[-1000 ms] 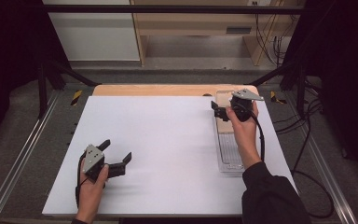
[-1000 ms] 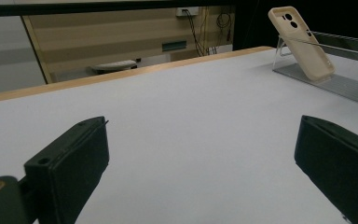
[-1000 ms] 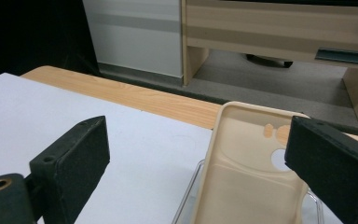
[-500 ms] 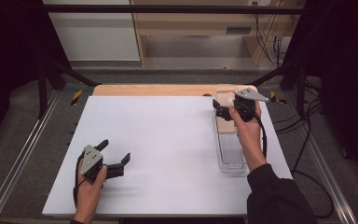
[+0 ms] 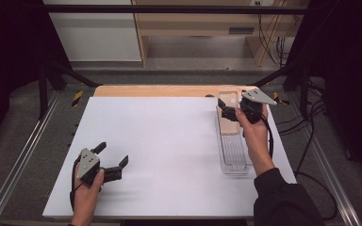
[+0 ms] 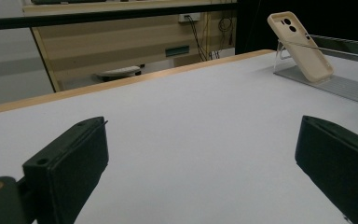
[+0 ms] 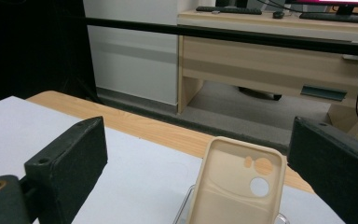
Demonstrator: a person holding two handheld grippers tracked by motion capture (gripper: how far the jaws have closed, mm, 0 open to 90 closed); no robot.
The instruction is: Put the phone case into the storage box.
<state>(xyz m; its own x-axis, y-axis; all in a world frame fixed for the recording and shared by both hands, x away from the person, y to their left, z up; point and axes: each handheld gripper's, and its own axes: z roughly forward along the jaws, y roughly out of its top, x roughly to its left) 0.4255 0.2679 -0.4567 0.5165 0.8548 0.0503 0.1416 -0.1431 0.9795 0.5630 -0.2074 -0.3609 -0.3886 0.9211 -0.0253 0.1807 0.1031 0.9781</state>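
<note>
A beige phone case (image 5: 229,117) leans tilted on a clear stand (image 5: 234,153), a long transparent tray that lies along the right side of the white bench (image 5: 169,150); the case sits at the stand's far end, close to the bench's wooden back edge. In the left gripper view the case (image 6: 300,44) shows its back with the camera cut-outs uppermost, propped against a clear upright at the end of the ribbed stand (image 6: 340,88). The right claw (image 5: 227,110) hangs at the far end of the stand, right by the case, with its jaws spread wide; in the right gripper view the case (image 7: 237,186) stands between the two black jaws, its hollow inner side facing the camera, and neither jaw touches it. The person's right hand (image 5: 254,136) reaches along the stand's right side. The left claw (image 5: 112,157) is well apart from the stand, over the near left part of the bench, jaws also spread wide and holding nothing, pointing across the white surface toward the stand.
</note>
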